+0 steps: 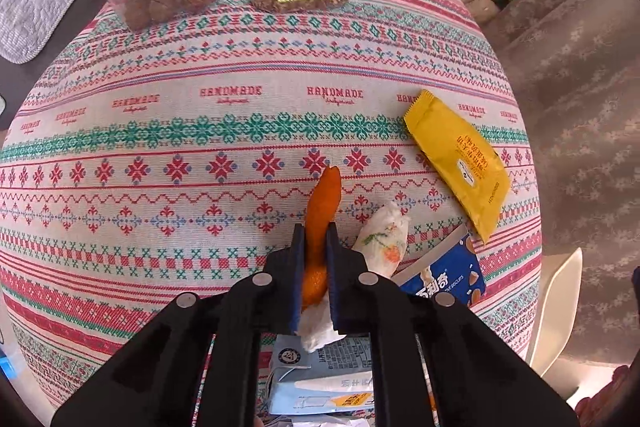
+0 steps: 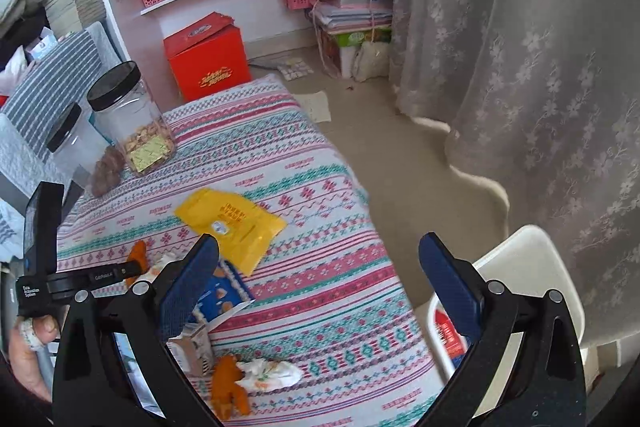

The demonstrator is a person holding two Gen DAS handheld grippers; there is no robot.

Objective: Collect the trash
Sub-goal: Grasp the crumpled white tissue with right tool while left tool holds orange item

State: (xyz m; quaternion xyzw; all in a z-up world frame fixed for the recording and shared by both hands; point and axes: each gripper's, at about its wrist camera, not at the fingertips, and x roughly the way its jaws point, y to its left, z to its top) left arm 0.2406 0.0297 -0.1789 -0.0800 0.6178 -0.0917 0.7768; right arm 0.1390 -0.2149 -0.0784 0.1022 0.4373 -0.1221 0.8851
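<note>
The left gripper was clamped on an orange peel lying on the patterned tablecloth, beside a crumpled tissue. The right gripper stood with jaws apart, holding nothing, above the table edge

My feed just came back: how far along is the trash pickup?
Done: a red-and-white wrapper already lies in the white bin. In hand: the left gripper is shut on an orange peel; the right gripper is open, empty. Left: yellow wrapper, blue biscuit box, crumpled tissue, milk carton.
</note>
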